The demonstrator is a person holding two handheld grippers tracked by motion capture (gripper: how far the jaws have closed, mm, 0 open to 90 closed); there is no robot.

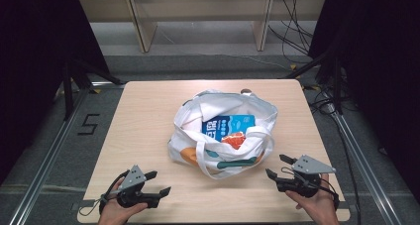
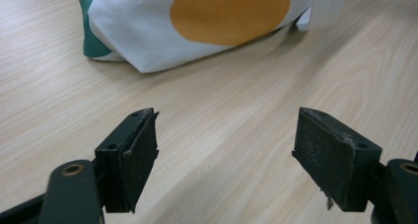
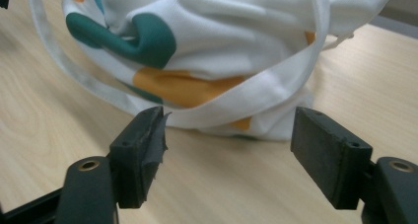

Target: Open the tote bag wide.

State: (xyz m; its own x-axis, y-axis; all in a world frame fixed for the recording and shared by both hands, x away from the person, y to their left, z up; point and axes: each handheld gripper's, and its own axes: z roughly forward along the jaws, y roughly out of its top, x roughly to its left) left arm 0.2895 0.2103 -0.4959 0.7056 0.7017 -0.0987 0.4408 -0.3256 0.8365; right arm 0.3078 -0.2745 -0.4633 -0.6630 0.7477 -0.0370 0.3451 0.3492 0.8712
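The white tote bag (image 1: 223, 136) is soft cloth and will probably behave like it: it sags, folds and slides under a push rather than keeping any shape, so a grip on the body would likely only bunch up fabric. The better holds look to be the two handle straps (image 1: 208, 160). One loops down over the near side, straight ahead of the right tongs (image 1: 277, 168), and in the right gripper view that strap (image 3: 276, 86) hangs in an open arc just beyond the jaw tips, free of the table (image 1: 143, 136), so a jaw could slip under it. The load inside, a blue packet (image 1: 229, 125) and something orange-red (image 1: 235, 140), seems light but loose, so the contents may shift or tip if only one strap is lifted. Taking both straps, or one strap and the opposite rim, should keep the mouth up.

The bag sits between and ahead of both tongs, near neither closely enough to touch. It is white with orange and teal blobs printed on it, its mouth gaping upward and the sides slumped and wrinkled. From the left tongs (image 1: 157, 183) the bag (image 2: 197, 21) lies ahead and slightly left, showing a big orange patch.

Both tongs are released, jaws spread wide with nothing between them, each held low over the bare table.
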